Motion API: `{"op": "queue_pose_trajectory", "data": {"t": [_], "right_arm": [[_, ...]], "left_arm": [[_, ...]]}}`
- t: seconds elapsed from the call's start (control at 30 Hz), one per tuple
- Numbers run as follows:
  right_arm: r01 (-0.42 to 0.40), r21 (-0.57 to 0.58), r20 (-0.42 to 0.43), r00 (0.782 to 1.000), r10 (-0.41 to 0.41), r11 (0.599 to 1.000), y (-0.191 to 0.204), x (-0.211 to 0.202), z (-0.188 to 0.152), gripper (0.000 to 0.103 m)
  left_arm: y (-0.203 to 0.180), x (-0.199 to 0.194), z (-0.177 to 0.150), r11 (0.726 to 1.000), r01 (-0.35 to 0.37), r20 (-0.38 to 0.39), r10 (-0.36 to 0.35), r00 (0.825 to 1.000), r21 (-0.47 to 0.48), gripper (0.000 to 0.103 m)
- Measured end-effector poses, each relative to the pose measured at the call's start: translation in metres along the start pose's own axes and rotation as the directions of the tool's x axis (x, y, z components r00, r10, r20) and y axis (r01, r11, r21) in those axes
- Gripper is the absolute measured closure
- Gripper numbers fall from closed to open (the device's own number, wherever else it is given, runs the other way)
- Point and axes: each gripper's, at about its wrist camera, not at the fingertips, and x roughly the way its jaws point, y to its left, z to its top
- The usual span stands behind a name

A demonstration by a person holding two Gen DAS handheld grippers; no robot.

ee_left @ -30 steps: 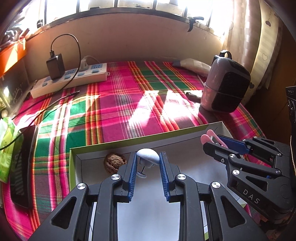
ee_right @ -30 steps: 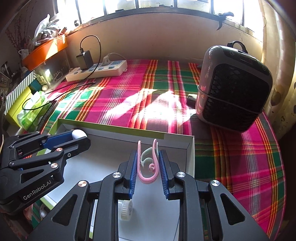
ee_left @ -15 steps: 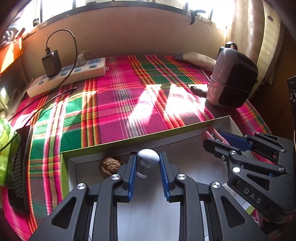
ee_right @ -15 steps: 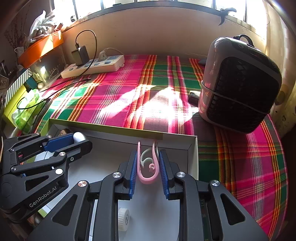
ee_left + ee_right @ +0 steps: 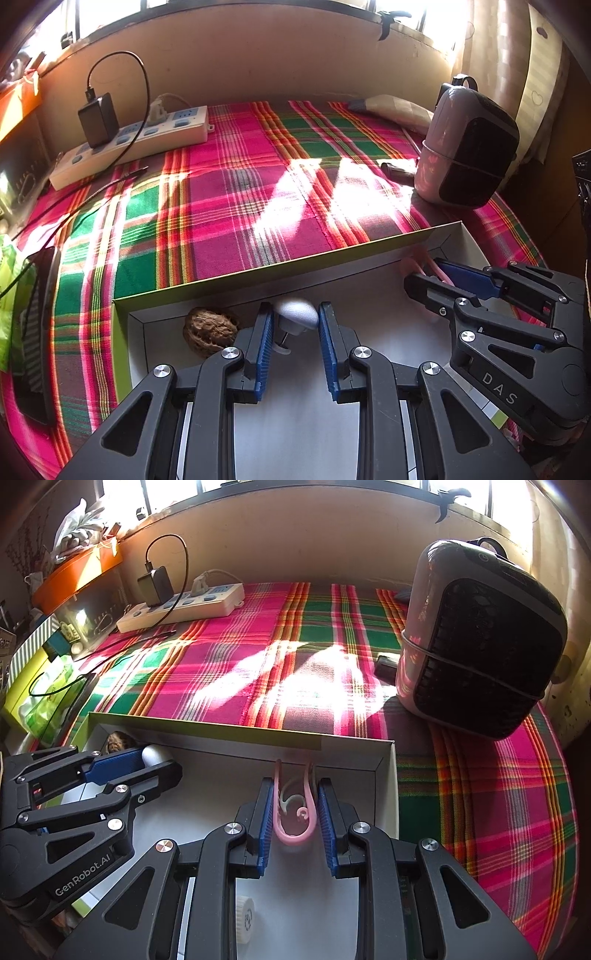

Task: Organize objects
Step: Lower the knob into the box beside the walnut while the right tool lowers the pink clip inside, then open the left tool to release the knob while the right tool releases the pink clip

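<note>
You hold both items over the shallow white cardboard box (image 5: 369, 254), so the sort is part-way at best. The left gripper (image 5: 295, 328) clamps a smooth, rounded white hook (image 5: 297, 313) near the far wall, just beside a wrinkled brown walnut (image 5: 211, 329) already lying in the box corner. The right gripper (image 5: 294, 808) pinches a thin, glossy pink plastic clip (image 5: 294, 834) at the box's far right corner. A ribbed white cap (image 5: 244, 917) also lies inside. Neither held item is set down yet. The plaid woven cloth (image 5: 295, 686) beyond the box carries no loose small items.
</note>
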Motion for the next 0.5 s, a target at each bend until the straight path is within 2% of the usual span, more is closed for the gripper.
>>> {"op": "queue_pose_trajectory", "data": {"t": [0.37, 0.5], "right_arm": [[0.014, -0.001, -0.001, 1.000, -0.014, 1.000, 0.0016, 0.0002, -0.0003, 0.079], [0.015, 0.003, 0.001, 1.000, -0.015, 1.000, 0.0014, -0.0008, -0.0006, 0.073]], "left_arm": [[-0.0014, 0.0016, 0.0012, 1.000, -0.001, -0.009, 0.001, 1.000, -0.006, 0.080], [-0.0009, 0.0020, 0.0013, 1.000, -0.001, -0.012, 0.001, 1.000, -0.011, 0.078]]}}
